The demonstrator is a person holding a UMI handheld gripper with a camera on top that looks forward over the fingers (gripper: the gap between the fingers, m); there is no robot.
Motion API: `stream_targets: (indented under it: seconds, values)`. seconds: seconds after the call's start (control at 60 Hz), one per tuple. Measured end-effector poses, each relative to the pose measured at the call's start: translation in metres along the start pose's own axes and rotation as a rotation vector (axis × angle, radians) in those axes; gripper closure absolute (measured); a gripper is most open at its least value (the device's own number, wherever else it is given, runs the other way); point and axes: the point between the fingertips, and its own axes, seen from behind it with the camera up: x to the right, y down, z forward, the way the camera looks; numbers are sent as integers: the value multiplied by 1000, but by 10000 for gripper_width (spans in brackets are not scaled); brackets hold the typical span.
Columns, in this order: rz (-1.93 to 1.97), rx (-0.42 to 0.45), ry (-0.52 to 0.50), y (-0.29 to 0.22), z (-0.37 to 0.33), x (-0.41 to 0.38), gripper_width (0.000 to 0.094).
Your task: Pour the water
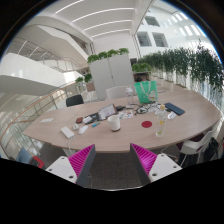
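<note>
Wood-toned table (60, 131) is seen across the middle of the frame, well beyond the tool (112, 158). Magenta pads (76, 160) are spread apart at the lower centre; nothing is held between them, so the tool is judged open and empty.

A white mug-like vessel (116, 122) is noted near the centre of the frame, with a clear cup (160, 126) holding something reddish to its right, near the table edge. Which of these is the pouring vessel cannot be told; no bottle or jug is made out with certainty. Papers and small devices (88, 122) are scattered left of centre, and a green bag (146, 90) stands further back. Chairs (74, 100) are set around the far side.

Risks judged from here: a long approach is still needed, so a wrong vessel could be picked. The clear cup sits close to the edge and could be knocked off by a wide finger. Water spilled during pouring would reach the papers and devices close by. A smooth, round vessel could slip if gripped off-centre.
</note>
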Motion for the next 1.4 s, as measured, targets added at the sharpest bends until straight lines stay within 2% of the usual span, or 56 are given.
stream_targets:
  seconds: [0.183,0.35,0.483,0.633,0.767,0.833,0.883,0.9,0.917,0.933,1.017,1.083,1.233,1.317,1.4]
  values:
    - [-34,15,20,11,28,21,175]
    - [-123,194,124,-16,91,121,171]
    - [-114,254,182,-23,172,211,173]
    - [-83,265,244,-24,257,289,174]
    - [-73,253,260,-19,309,322,173]
    - [-74,281,262,-26,330,331,174]
    - [-78,296,269,-29,343,337,235]
    - [-79,295,266,-29,348,337,278]
    - [-78,292,256,-28,353,336,363]
    - [-75,286,255,-26,357,336,398]
    - [-102,336,323,-31,359,344,400]
    - [-107,344,358,-32,362,344,446]
    - [-53,206,401,-33,366,343,580]
    - [-136,206,404,-66,357,323,606]
    - [-297,222,422,-133,340,289,606]
